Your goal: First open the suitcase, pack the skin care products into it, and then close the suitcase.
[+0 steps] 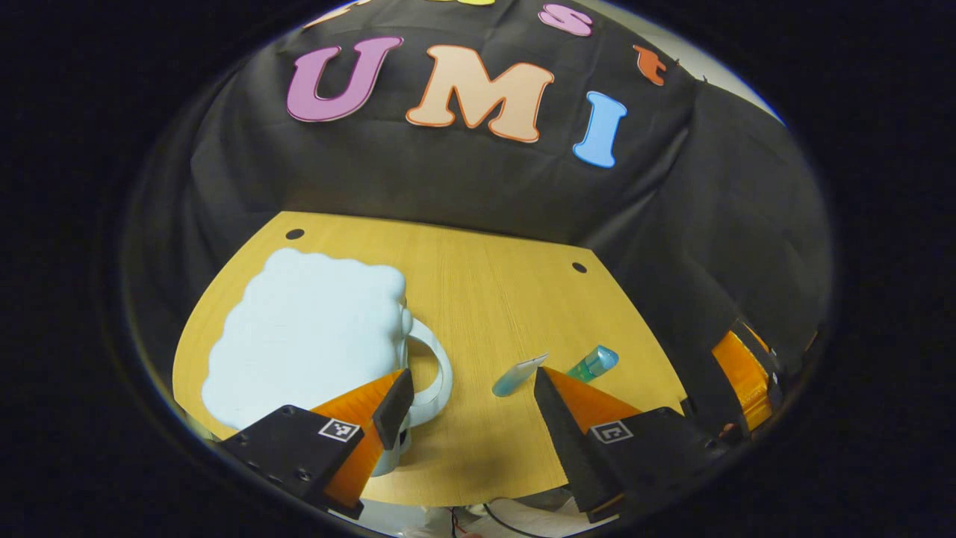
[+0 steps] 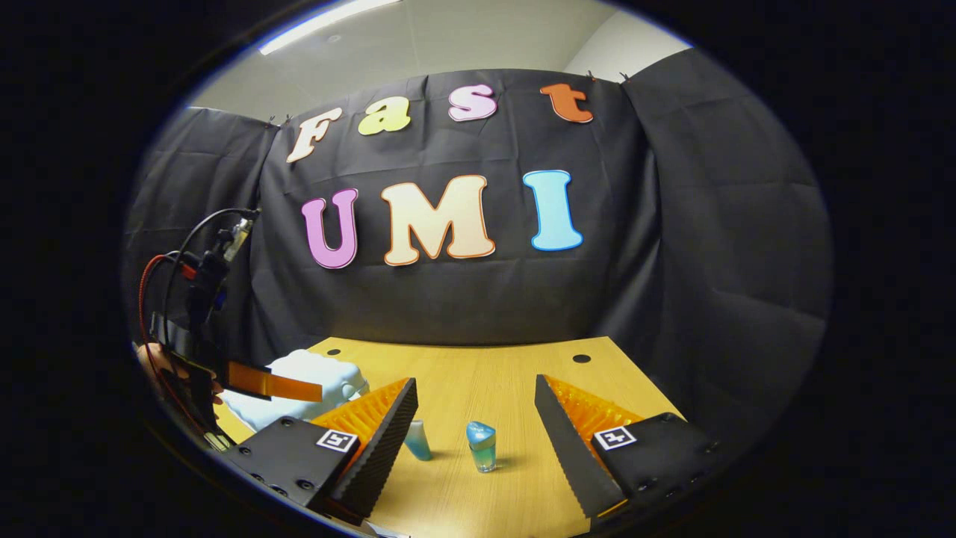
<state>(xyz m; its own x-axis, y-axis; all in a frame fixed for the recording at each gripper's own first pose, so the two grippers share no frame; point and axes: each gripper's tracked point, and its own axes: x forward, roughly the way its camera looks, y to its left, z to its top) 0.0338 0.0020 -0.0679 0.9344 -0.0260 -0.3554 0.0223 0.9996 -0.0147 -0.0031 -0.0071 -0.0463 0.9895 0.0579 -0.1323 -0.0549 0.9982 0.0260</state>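
A pale cloud-shaped suitcase (image 1: 299,344) lies shut on the left of the wooden table (image 1: 493,299), its looped handle (image 1: 441,373) facing right. Right of it lie a pale blue tube (image 1: 519,375) and a small teal bottle (image 1: 594,362). My left gripper (image 1: 472,385) is open above the table's front, its left finger just over the handle. The right gripper view has the tube (image 2: 418,439) and the upright-looking bottle (image 2: 482,446) ahead of my open right gripper (image 2: 475,385). The suitcase (image 2: 314,373) sits at the left there, with the left gripper (image 2: 280,388) over it.
Black cloth walls close the table at the back and right. Two small round holes (image 1: 579,267) mark the table's far edge. A hand (image 2: 160,366) and red and black cables (image 2: 153,284) are at the left in the right gripper view. The right gripper's body (image 1: 743,381) shows at the right.
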